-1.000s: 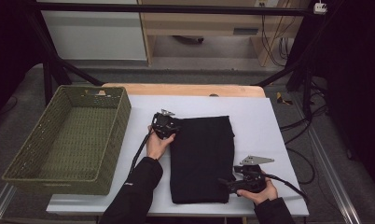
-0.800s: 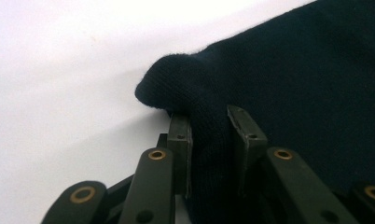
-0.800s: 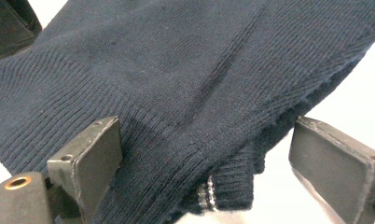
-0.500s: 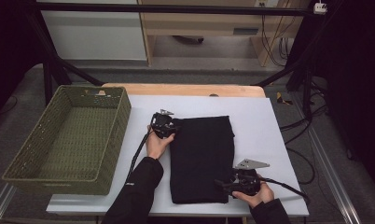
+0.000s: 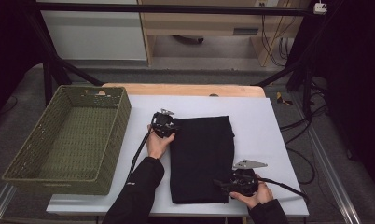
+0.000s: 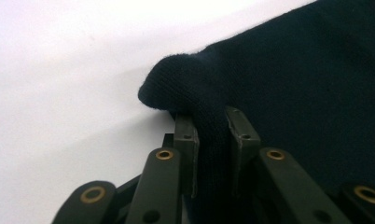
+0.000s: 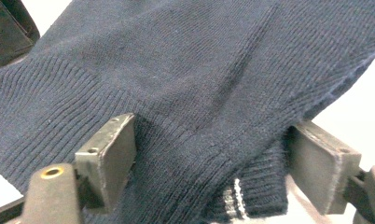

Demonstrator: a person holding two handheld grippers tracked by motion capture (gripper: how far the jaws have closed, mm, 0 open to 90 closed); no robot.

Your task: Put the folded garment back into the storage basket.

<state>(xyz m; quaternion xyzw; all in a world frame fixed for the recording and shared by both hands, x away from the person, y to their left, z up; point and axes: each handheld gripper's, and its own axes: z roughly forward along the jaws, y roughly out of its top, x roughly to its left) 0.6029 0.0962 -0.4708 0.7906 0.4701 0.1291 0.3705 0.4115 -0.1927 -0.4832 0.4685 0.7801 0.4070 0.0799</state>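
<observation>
I see one white tabletop on a dim grey floor, carrying one dark knit garment and one green basket at its left edge. My left tool pinches the garment's far left corner; my right tool, closing, straddles its near right edge, pads not yet pressing.

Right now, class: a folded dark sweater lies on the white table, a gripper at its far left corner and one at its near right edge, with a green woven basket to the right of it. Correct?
Not quite: the green woven basket stands to the left of the folded dark sweater, not the right, as the high view shows. The left gripper at the far left corner and the right gripper at the near right edge are as stated.
</observation>
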